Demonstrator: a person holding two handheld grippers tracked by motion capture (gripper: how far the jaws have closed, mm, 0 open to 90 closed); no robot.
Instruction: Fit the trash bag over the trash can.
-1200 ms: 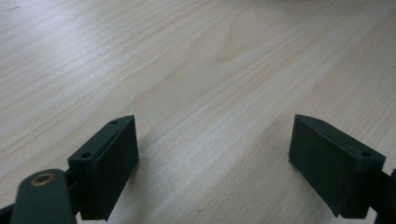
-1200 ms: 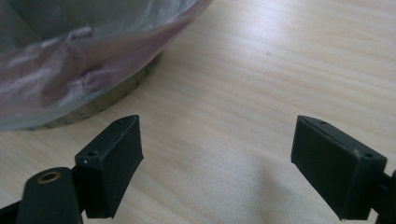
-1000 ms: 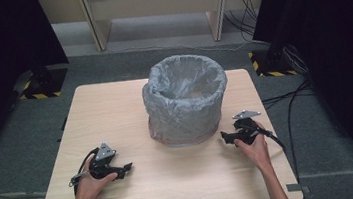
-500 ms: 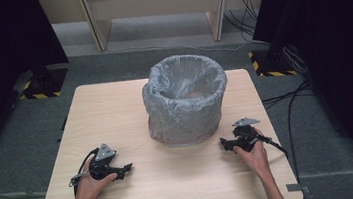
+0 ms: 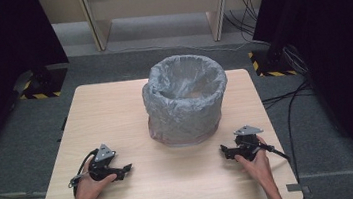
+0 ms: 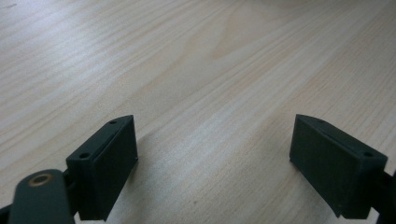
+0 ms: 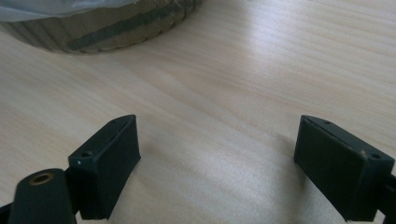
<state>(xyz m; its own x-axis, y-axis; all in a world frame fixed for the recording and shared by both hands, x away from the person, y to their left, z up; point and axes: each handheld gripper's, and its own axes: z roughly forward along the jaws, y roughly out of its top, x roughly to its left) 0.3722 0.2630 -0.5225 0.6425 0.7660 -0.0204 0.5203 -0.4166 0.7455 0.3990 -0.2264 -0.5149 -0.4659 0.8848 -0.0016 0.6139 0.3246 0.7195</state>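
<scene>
Now both claws sit released on the counter's near edge, left claw [image 5: 122,170] and right claw [image 5: 224,151] flanking the lined bin [image 5: 186,98] mid-counter; grabbing its slack liner alone could drag or tip it.

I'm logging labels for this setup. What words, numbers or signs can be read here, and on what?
None can be read: the bin, its liner, the table, the left gripper and the right gripper bear no lettering.
The yellow-black stripes on the floor stands are a pattern, not text.

bin [image 5: 186,101] mid-table [image 5: 115,106]; left gripper [image 5: 122,171] and right gripper [image 5: 227,151] before it.
</scene>
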